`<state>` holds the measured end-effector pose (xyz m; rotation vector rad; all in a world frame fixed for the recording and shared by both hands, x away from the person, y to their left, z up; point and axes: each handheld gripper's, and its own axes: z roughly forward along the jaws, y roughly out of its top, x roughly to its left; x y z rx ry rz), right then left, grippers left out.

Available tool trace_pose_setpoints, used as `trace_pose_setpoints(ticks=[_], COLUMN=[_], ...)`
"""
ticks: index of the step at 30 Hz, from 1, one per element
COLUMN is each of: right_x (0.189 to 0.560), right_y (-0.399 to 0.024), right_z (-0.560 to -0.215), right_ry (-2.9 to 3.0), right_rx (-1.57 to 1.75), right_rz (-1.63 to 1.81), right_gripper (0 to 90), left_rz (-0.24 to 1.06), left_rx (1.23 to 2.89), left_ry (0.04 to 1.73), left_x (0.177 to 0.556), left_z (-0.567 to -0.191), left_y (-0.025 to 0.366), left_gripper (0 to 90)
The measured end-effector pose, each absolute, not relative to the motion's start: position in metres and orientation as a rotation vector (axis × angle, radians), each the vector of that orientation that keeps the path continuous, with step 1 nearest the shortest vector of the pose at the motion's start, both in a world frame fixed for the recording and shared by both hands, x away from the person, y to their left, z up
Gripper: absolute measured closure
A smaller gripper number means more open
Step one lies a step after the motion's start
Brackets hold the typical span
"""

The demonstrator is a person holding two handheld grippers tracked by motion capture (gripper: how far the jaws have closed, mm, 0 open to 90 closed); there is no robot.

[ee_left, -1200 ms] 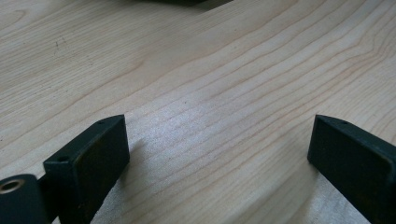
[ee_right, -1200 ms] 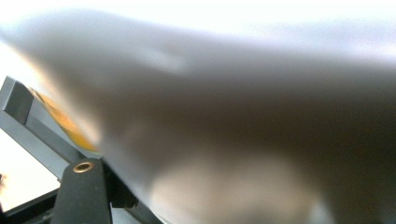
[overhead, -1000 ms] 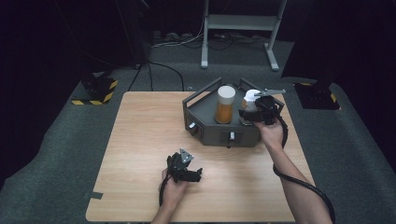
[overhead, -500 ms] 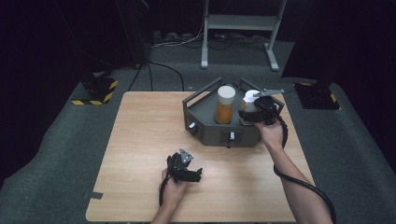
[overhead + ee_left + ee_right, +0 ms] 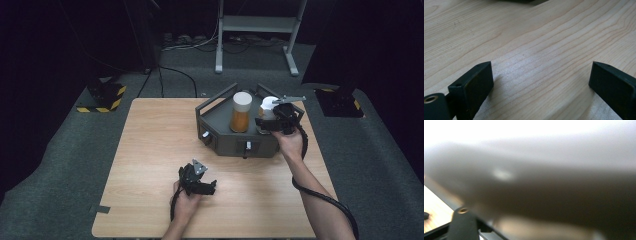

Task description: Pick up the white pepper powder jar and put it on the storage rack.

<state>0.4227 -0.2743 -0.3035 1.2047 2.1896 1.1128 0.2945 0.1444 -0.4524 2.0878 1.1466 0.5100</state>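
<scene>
High view: my right gripper (image 5: 270, 121) sits at the white jar (image 5: 268, 106), upright at the tray's (image 5: 218, 118) three o'clock; grip unclear. Left gripper (image 5: 206, 187) open, far off on the bench (image 5: 150, 145).

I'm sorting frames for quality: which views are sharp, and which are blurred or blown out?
Left gripper view: sharp, wood grain of the table crisp, soft shadow beside one jaw. Right gripper view: badly out of focus, something pale very close, top overexposed to white. High view: evenly lit table, dark surroundings, the tray and orange jar readable.
</scene>
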Motion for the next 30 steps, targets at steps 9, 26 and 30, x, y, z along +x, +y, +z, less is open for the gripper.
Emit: trace_pose_setpoints(ticks=[9,26,30], right_x=[0.421,0.402,0.396], right_y=[-0.279,-0.288,-0.292], right_z=[-0.307,-0.306,-0.307], right_ry=[2.186,2.17,2.163], right_rx=[1.211,1.151,1.146], right_rz=[1.131,1.16,1.17], right_gripper=[11.4,9.2,9.2], left_rz=[0.51,0.512,0.511], left_rx=[2.086,2.085,2.083], left_ry=[1.147,1.148,1.15], left_x=[0.294,0.294,0.294], left_z=[-0.453,-0.453,-0.453], left_y=[0.144,0.144,0.144], left_gripper=[5.6,5.6,5.6])
